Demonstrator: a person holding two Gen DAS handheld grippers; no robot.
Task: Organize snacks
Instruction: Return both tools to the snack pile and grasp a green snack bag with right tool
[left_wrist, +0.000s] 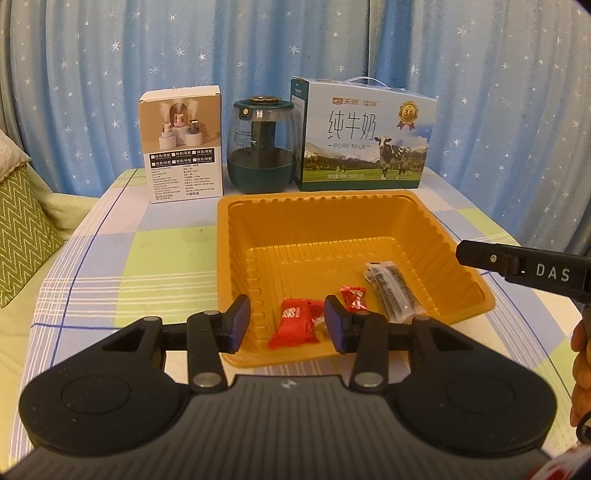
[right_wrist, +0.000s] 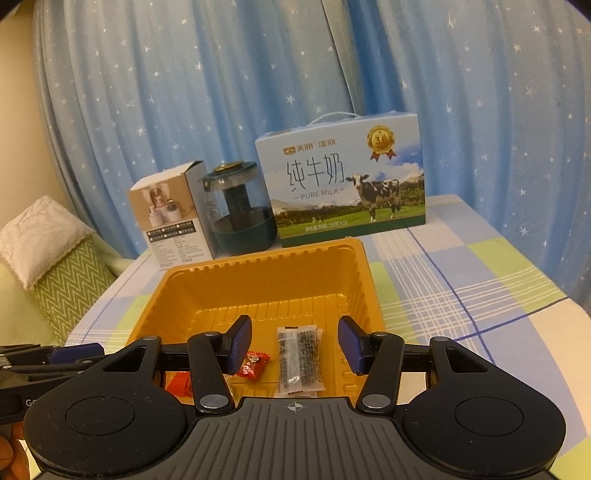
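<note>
An orange plastic tray sits on the checked tablecloth; it also shows in the right wrist view. In it lie a large red candy packet, a small red candy and a clear packet of dark seeds. My left gripper is open and empty above the tray's near edge, its jaws either side of the large red packet. My right gripper is open and empty over the tray, above the seed packet, with the small red candy by its left finger. Its side shows in the left wrist view.
At the back of the table stand a white humidifier box, a dark green humidifier and a pure-milk carton, against a blue star curtain. A green zigzag cushion lies left of the table.
</note>
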